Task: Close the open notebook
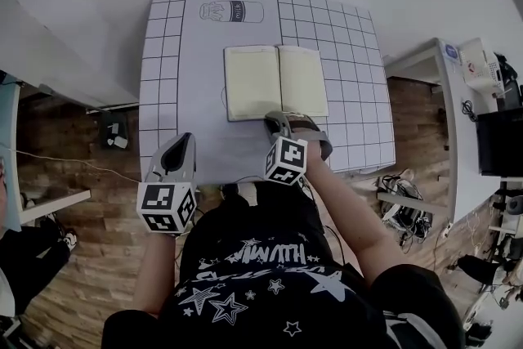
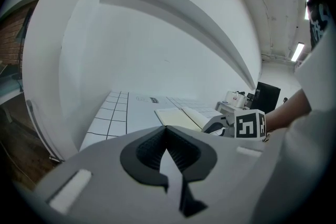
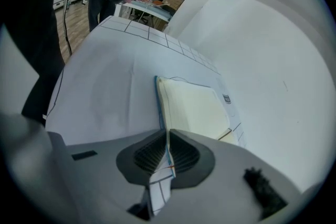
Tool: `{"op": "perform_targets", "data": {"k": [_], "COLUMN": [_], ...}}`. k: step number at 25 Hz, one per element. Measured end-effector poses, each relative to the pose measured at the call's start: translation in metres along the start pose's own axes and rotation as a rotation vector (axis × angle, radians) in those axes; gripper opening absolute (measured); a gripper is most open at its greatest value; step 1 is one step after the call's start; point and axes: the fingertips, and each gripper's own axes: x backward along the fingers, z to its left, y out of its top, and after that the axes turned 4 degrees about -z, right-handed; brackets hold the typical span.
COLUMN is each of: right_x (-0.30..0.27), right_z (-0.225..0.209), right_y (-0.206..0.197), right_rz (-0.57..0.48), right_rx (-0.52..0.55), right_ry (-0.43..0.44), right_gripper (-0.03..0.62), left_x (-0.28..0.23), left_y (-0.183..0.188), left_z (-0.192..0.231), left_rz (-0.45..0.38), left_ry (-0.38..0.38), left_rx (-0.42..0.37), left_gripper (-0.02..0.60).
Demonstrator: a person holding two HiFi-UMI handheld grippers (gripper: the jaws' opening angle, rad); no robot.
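The open notebook (image 1: pixel 275 82) lies flat with cream pages on the white gridded mat (image 1: pixel 176 53). My right gripper (image 1: pixel 280 122) is at its near edge, by the right-hand page. In the right gripper view the gripper (image 3: pixel 168 135) is shut on the blue-trimmed edge of the notebook (image 3: pixel 194 105), which runs in between the ribbed pads. My left gripper (image 1: pixel 181 143) hovers at the mat's near left corner, apart from the book. Its jaws (image 2: pixel 167 129) meet at the tips with nothing between them. From there the notebook (image 2: pixel 181 117) and the right gripper (image 2: pixel 220 124) show ahead.
A bottle outline (image 1: pixel 232 11) is printed on the mat beyond the notebook. A white side table (image 1: pixel 448 106) with a small device (image 1: pixel 482 65) stands to the right, and a black box (image 1: pixel 498 143) and cables (image 1: pixel 400 204) are on the wooden floor. A white wall rises behind the mat.
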Motion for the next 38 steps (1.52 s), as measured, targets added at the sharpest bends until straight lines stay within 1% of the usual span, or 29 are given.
{"op": "perform_targets", "data": {"k": [3, 5, 9, 16, 21, 23, 26, 27, 28, 31, 33, 38], "right_x": [0.004, 0.008, 0.017, 0.036, 0.046, 0.049, 0.053, 0.055, 0.057, 0.057, 0.056, 0.048], "right_z": [-0.004, -0.007, -0.014, -0.027, -0.035, -0.038, -0.04, -0.041, -0.042, -0.041, -0.039, -0.034], "right_y": [0.001, 0.003, 0.003, -0.004, -0.013, -0.019, -0.031, -0.036, -0.041, -0.057, -0.069, -0.092], "right_rz": [-0.014, -0.035, -0.086, -0.198, -0.243, -0.27, -0.318, -0.321, -0.318, -0.278, -0.25, -0.189], "right_rx": [-0.026, -0.058, -0.163, -0.437, -0.615, -0.721, -0.922, -0.965, -0.985, -1.005, -1.046, -1.092], "right_ry": [-0.013, -0.028, -0.067, -0.154, -0.191, -0.199, -0.203, -0.207, -0.215, -0.237, -0.241, -0.227], "right_gripper": [0.029, 0.028, 0.026, 0.023, 0.023, 0.021, 0.021, 0.02, 0.02, 0.02, 0.02, 0.018], "left_x": [0.002, 0.002, -0.004, -0.02, -0.035, -0.039, -0.043, -0.044, -0.045, -0.048, -0.049, -0.053], "left_y": [0.002, 0.001, 0.002, 0.007, 0.017, 0.022, 0.022, 0.022, 0.021, 0.017, 0.015, 0.016], "left_z": [0.008, 0.01, 0.005, -0.022, -0.037, -0.04, -0.044, -0.045, -0.047, -0.053, -0.058, -0.066], "left_rz": [-0.005, -0.003, 0.0, 0.009, 0.008, 0.004, 0.005, 0.008, 0.012, 0.02, 0.023, 0.024], "left_ry": [0.014, 0.014, -0.001, -0.048, -0.085, -0.095, -0.102, -0.103, -0.105, -0.112, -0.119, -0.124], "left_rx": [0.018, 0.014, 0.0, -0.021, -0.039, -0.046, -0.05, -0.05, -0.05, -0.049, -0.052, -0.057], "left_gripper": [0.009, 0.009, 0.009, 0.009, 0.009, 0.009, 0.009, 0.009, 0.009, 0.009, 0.009, 0.009]}}
